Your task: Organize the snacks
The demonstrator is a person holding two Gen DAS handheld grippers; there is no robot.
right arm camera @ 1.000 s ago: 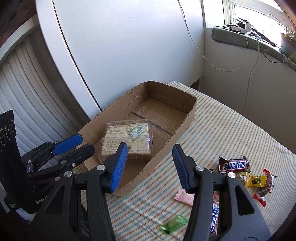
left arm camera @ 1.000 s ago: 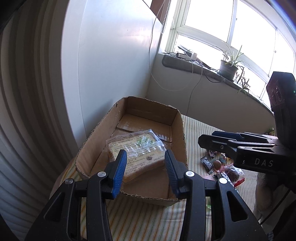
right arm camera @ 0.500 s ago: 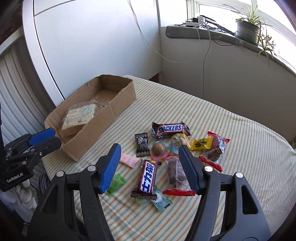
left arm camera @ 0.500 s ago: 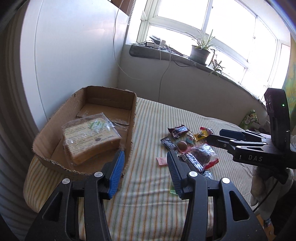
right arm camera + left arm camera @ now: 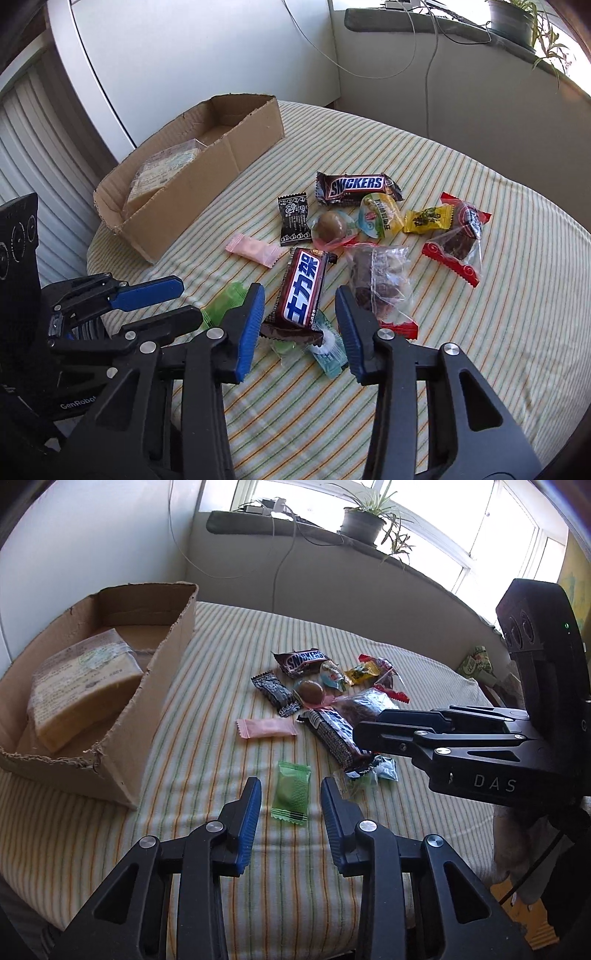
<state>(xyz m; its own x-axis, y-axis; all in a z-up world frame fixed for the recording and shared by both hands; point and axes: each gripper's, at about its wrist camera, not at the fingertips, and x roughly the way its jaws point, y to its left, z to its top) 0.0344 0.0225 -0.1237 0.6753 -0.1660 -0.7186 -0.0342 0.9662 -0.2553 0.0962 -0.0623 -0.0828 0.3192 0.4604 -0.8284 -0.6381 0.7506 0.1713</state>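
Observation:
In the left wrist view my left gripper (image 5: 290, 801) hangs low over the striped cloth. A green candy packet (image 5: 291, 794) lies between its closing jaws, and the blue pads are clear of it. My right gripper (image 5: 301, 314) straddles the near end of a brown bar with a blue label (image 5: 303, 291). Its jaws are closing too, and the pads stand just off the wrapper. The cardboard box (image 5: 221, 155) at the left holds a wrapped cake block (image 5: 81, 686). The left gripper (image 5: 192, 300) also shows side-on by the green packet (image 5: 225, 302).
Loose snacks lie beyond the grippers: a Snickers bar (image 5: 354, 186), a black packet (image 5: 293, 219), a pink packet (image 5: 253, 249), a yellow candy (image 5: 428, 219) and clear packs with red trim (image 5: 458, 236). A potted plant (image 5: 362, 524) and cables sit on the sill.
Both grippers swung from the box over to the snack pile and came down. Each now has a snack between its fingers, and their gaps are narrower than half a second ago.

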